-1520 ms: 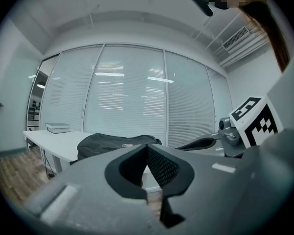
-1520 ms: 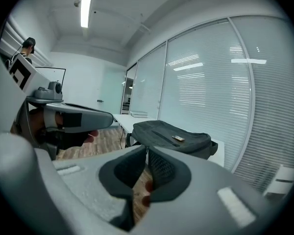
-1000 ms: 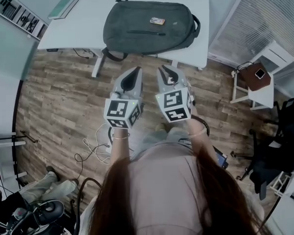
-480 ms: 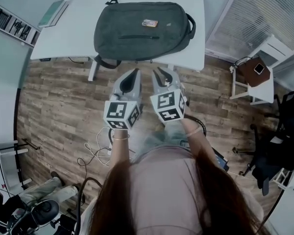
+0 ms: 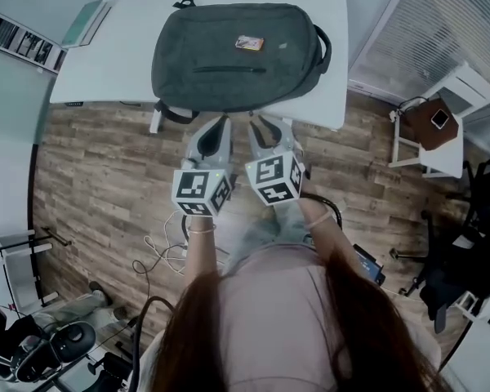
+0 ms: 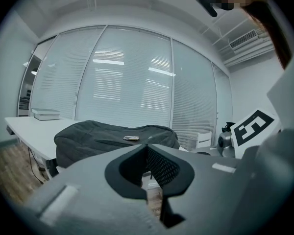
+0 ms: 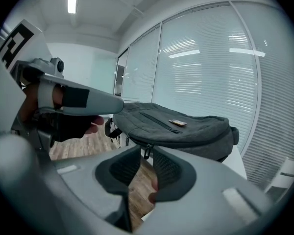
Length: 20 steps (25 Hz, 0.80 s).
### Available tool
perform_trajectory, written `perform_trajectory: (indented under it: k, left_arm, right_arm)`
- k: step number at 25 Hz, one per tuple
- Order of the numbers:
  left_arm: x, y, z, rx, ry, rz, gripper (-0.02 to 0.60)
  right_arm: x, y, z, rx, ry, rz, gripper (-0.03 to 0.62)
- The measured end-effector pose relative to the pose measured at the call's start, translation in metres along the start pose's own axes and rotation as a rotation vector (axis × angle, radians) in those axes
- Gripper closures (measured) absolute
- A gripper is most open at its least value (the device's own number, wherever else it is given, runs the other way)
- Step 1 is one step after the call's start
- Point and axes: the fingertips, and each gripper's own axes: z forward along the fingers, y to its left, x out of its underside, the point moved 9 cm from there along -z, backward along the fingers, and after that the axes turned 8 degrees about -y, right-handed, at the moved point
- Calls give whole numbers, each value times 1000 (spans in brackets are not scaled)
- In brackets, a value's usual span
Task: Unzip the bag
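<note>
Lying zipped, grey bag [image 5: 237, 55], left claw [image 6: 147, 146] closed, right claw [image 7: 146, 152] just opening, empty.

The bag [image 5: 233, 55] is matt grey woven cloth. The surface [image 5: 106, 64] is smooth, the floor [image 5: 98, 162] grained wood. The left hand-held gripper [image 5: 222, 122] and right hand-held gripper [image 5: 260, 122] are matt grey plastic with ribbed dark pads [image 6: 162, 168].

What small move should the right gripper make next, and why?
Probably ease the right gripper forward to the zipper pull hanging at the near edge of the backpack. Its jaws have just been opening, nothing is between them yet, and the pull lines up with their gap.
</note>
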Motion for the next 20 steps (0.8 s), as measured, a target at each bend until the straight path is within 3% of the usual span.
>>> perform_trajectory:
  k: [20]
  left_arm:
    - [32, 31, 39, -47, 58, -24, 572]
  right_arm:
    - [21, 0, 45, 3, 26, 81, 493]
